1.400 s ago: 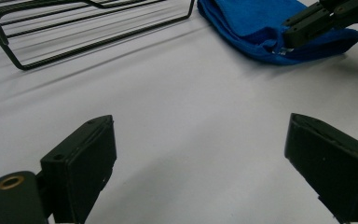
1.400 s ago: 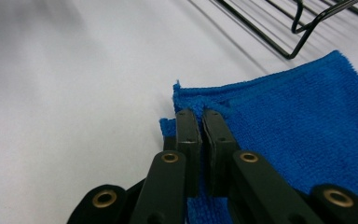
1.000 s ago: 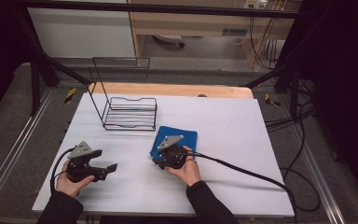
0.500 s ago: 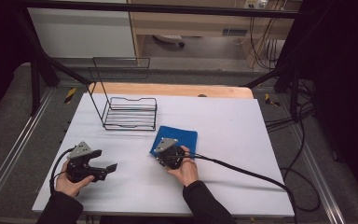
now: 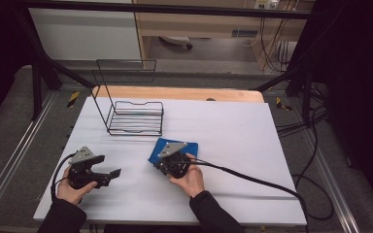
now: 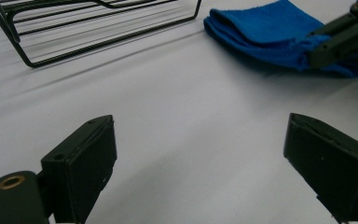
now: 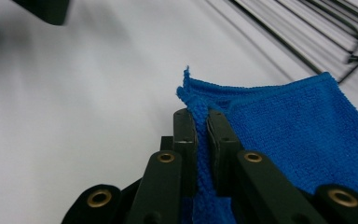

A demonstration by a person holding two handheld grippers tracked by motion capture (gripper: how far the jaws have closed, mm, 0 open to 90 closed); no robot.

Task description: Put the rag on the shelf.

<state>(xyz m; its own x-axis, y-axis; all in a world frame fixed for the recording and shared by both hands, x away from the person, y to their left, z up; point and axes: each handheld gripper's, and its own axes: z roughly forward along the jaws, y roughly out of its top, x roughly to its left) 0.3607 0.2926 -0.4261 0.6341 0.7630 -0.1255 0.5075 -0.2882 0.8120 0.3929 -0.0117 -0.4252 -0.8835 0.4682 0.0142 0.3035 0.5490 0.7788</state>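
A folded blue cloth (image 5: 187,147) lies on the white table (image 5: 233,141), just right of the middle. My right gripper (image 5: 160,162) sits at the cloth's near-left corner, shut on the blue cloth (image 7: 279,140), whose edge is pinched between the two jaws. My left gripper (image 5: 114,173) rests low at the table's near left, open, with nothing between its fingers (image 6: 81,163). From the left gripper view the blue cloth (image 6: 265,32) lies ahead to the right, with the right gripper's jaws on it.
A black wire rack (image 5: 133,114) stands at the back left of the table, with a tall wire back. Its base (image 6: 98,28) lies ahead of the left gripper. A black cable (image 5: 252,179) trails right from the right gripper.
My right gripper has slid left and toward the near edge along the cloth, to its near-left corner. The left gripper has stayed in place.
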